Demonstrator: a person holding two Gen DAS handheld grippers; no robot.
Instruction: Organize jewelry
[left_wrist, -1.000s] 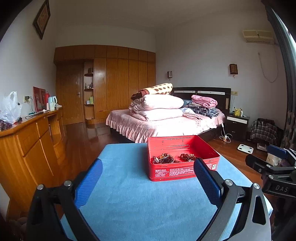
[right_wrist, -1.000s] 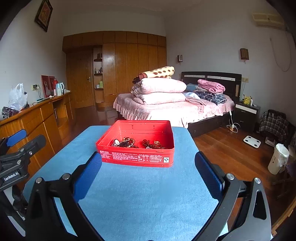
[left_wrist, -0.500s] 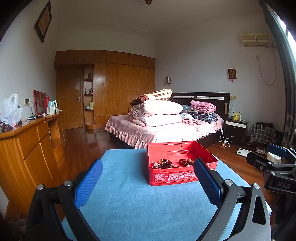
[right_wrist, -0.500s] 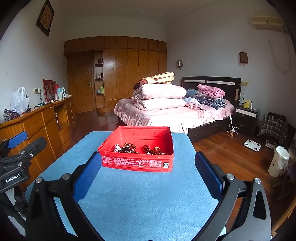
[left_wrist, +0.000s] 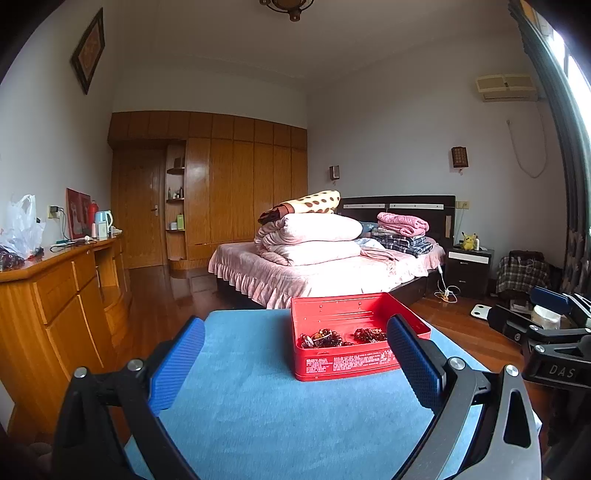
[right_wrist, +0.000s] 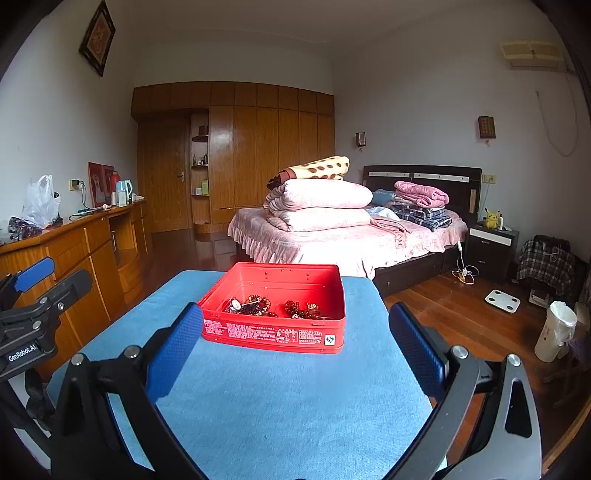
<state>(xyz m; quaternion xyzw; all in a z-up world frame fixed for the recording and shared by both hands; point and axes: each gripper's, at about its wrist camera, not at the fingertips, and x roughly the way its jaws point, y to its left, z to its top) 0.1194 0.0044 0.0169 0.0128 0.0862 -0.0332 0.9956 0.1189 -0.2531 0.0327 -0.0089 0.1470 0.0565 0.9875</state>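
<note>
Bedroom setting, work surface a table covered in blue carpet-like cloth (right_wrist: 280, 406). Shallow red rectangular metal tin (right_wrist: 275, 334), lid off, sits toward the far end of the cloth; white printed text runs along its near wall. Inside the tin, on its floor toward the near wall: two loose clumps of dark red and brown beaded jewelry (right_wrist: 255, 305), the left clump with a small round pale piece in it, the right clump (right_wrist: 304, 310) just beside it; single pieces too tangled to tell apart. Left gripper (left_wrist: 295, 354), black frame with blue ribbed pads, hovers above the near part of the cloth with jaws spread wide, nothing between them; in its own view the right pad overlaps the tin's right near corner, contact cannot be told. Right gripper (right_wrist: 295, 339), same build, also held wide apart and empty, short of the tin, which shows framed between its pads. Each gripper shows at the edge of the other's view, level with the table sides. Beyond the table: bed with pink frilled cover (right_wrist: 343, 243) stacked with folded pink quilts and a spotted blanket, wooden wardrobe wall (right_wrist: 266, 155) behind, long wooden sideboard (right_wrist: 92, 243) at left, dark wooden floor.
</note>
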